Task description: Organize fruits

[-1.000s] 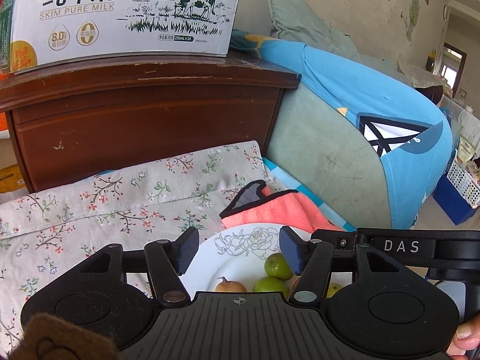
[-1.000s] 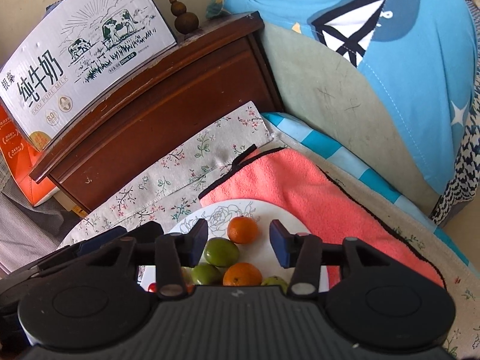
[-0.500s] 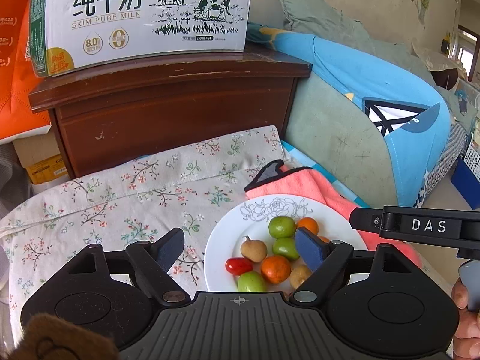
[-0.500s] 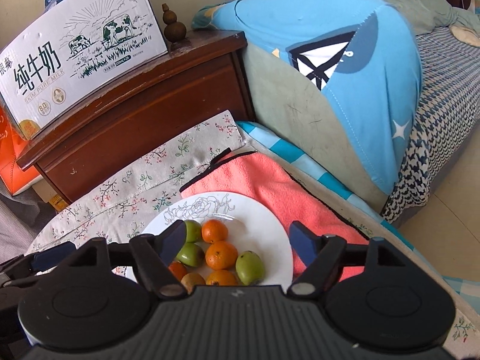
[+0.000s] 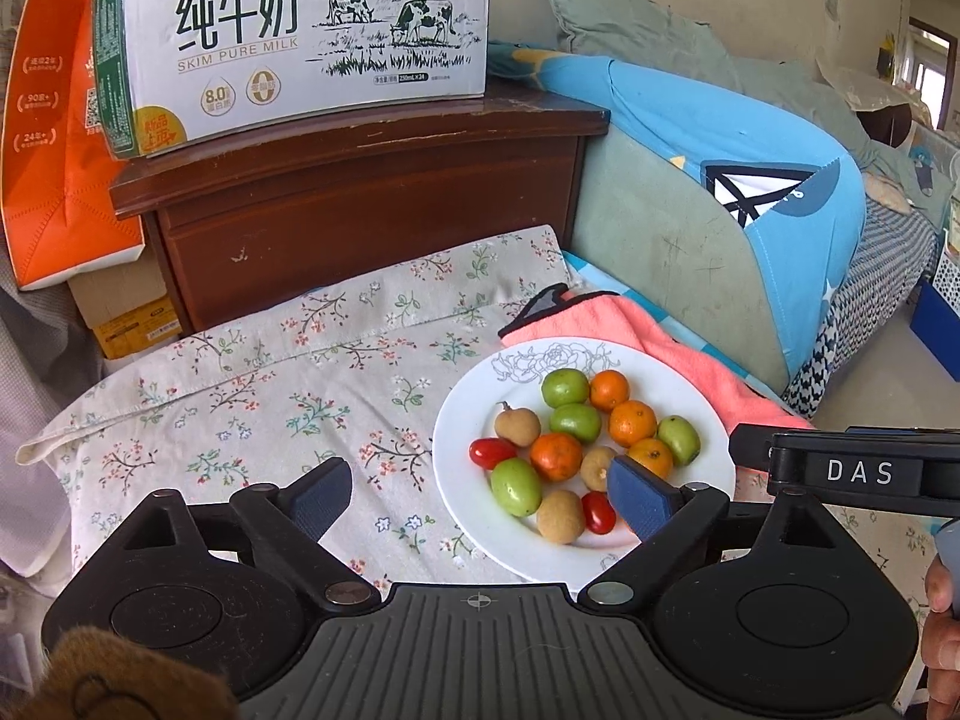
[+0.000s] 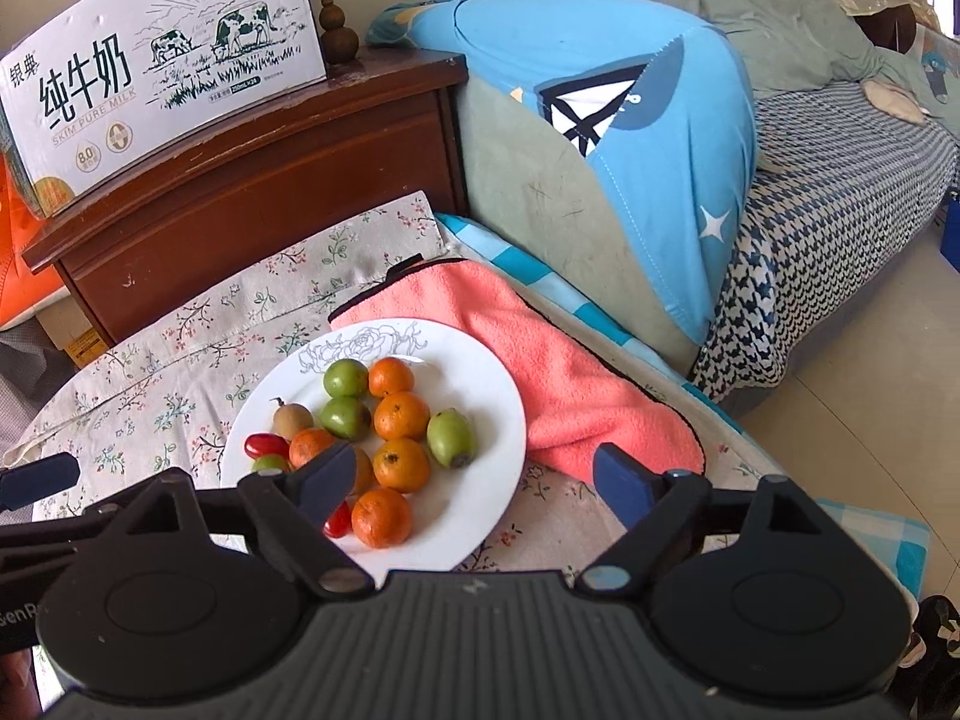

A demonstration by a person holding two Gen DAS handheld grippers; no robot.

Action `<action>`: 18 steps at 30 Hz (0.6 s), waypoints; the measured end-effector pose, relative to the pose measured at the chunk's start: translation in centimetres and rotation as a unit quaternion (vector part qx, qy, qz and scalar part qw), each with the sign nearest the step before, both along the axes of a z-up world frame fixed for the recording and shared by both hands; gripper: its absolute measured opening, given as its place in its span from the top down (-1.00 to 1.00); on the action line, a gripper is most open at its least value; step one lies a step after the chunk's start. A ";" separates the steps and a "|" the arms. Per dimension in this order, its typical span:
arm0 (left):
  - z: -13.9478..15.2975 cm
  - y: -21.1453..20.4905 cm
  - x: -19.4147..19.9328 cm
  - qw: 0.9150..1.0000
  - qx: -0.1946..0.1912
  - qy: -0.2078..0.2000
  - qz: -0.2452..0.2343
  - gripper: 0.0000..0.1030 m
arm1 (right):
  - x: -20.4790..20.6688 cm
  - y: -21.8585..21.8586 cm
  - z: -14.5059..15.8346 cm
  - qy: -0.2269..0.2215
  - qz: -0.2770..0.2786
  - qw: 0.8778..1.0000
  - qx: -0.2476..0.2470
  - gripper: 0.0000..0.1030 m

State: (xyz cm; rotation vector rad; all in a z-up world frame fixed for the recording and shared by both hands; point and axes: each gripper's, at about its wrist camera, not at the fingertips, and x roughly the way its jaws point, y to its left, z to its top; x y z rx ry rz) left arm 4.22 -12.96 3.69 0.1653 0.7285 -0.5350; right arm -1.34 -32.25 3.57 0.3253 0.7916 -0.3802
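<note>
One plate: a white plate (image 5: 690, 396) with a grey rose drawing on its far rim sits on the table, on a floral cloth (image 5: 288, 372), its far edge lying over a pink towel (image 6: 540, 354).
Fruits on the plate: all the fruit in view is heaped on it, touching or close together: orange mandarins (image 6: 401, 414), green fruits (image 5: 567, 387), brown round fruits (image 5: 516, 425) and red cherry tomatoes (image 5: 491, 452).
Counts: five mandarins can be counted in the right wrist view; part of the heap is hidden behind the fingers, so no full count.
Left gripper: the left gripper (image 5: 480, 495) hangs above the near left edge of the plate; its fingers are spreading apart and hold nothing.
Right gripper: the right gripper (image 6: 477, 477) hangs above the near side of the plate; its fingers are likewise widening, with nothing pressed between them.
Carton: a white milk carton (image 5: 312, 36) stands on a dark wooden cabinet (image 5: 372, 222) behind the table.
Writing on carton: "SKIM PURE MILK", Chinese characters, "8.0" and a drawing of cows.
Other writing: "DAS" on the black bar (image 5: 858, 471) at the right of the left wrist view.
</note>
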 end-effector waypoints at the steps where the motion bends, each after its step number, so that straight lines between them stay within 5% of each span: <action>1: -0.1 0.1 -0.2 1.000 0.002 0.002 0.002 -0.84 | -0.4 0.2 0.0 0.000 0.000 1.000 -0.001 -0.68; 10: 0.0 1.5 -2.1 1.000 0.019 0.009 0.022 -0.87 | -2.9 2.8 -0.1 0.025 0.020 0.998 -0.057 -0.75; 18: -0.5 1.7 -2.3 0.999 0.038 0.018 0.027 -0.87 | -3.3 3.3 -0.6 0.050 0.020 0.997 -0.052 -0.82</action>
